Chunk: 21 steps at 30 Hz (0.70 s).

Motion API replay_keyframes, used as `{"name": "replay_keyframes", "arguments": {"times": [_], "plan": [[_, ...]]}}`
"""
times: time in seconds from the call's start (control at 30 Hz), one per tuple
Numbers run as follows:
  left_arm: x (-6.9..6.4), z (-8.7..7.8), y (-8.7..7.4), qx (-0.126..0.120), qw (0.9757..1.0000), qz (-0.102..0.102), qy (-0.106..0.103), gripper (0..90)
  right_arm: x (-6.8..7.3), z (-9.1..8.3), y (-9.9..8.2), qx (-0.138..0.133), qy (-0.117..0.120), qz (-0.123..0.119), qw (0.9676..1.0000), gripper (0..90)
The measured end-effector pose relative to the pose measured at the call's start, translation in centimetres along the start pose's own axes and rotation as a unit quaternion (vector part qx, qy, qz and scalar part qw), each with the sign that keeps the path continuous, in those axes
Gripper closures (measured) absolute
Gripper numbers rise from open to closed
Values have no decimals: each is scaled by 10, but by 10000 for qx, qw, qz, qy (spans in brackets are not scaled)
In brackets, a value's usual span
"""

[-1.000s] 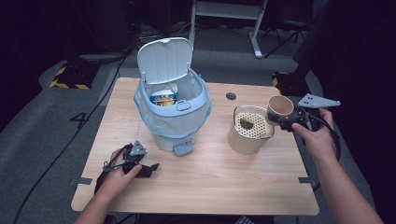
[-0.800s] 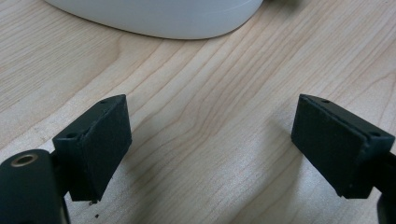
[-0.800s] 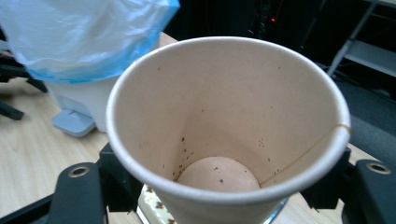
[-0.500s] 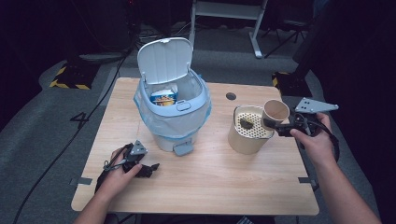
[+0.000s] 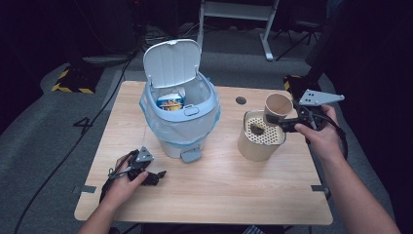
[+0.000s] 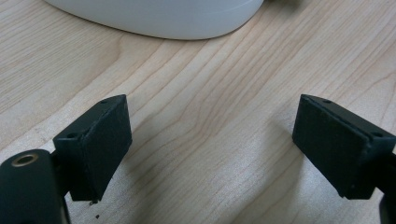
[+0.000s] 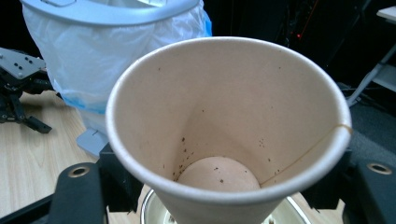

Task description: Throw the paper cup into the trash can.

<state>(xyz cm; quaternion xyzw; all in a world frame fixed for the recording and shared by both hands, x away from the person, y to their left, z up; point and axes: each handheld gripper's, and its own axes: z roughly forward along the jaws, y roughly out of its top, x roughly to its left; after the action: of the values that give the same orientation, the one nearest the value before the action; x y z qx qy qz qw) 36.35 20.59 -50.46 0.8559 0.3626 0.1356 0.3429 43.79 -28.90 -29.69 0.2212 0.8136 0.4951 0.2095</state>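
Observation:
My right gripper [image 5: 281,122] is shut on a beige paper cup [image 5: 278,106] and holds it tilted just above a beige canister [image 5: 258,146] with a perforated insert. A dark wet lump [image 5: 256,127] lies on that insert. In the right gripper view the cup [image 7: 229,116] is empty apart from dark specks inside, with my right gripper [image 7: 224,198] clamped around its lower part. My left gripper [image 5: 148,174] rests on the table near the front left, open, with bare wood between its pads [image 6: 100,140]. A light blue pedal bin [image 5: 180,122] stands mid-table, lid up.
The bin has a plastic liner and holds a blue and yellow packet [image 5: 170,102]; its pedal [image 5: 191,155] points at the front edge. The bin's white base [image 6: 159,18] lies close ahead of the left gripper. A round hole [image 5: 240,100] marks the wooden table [image 5: 219,195].
The right gripper has carried the cup a little left and up, from beside the canister's right rim to over its perforated top. The left gripper has not moved.

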Motion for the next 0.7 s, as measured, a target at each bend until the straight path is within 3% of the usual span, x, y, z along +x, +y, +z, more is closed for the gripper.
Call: {"name": "replay_keyframes", "arguments": {"times": [0.27, 0.43, 0.6, 0.7], "plan": [[-1, 0, 0, 10, 10000, -35, 35, 119, -8, 10, 28, -190, 332, 114, 9992, 291], [-1, 0, 0, 10, 10000, -39, 37, 119, -9, 18, 47, -221, 430, -62, 9988, 291], [-1, 0, 0, 11, 10000, -37, 40, 119, -11, 28, 65, -248, 729, -80, 9970, 289], [-1, 0, 0, 11, 10000, -38, 39, 119, -10, 34, 75, -230, 775, -156, 9966, 289]]}}
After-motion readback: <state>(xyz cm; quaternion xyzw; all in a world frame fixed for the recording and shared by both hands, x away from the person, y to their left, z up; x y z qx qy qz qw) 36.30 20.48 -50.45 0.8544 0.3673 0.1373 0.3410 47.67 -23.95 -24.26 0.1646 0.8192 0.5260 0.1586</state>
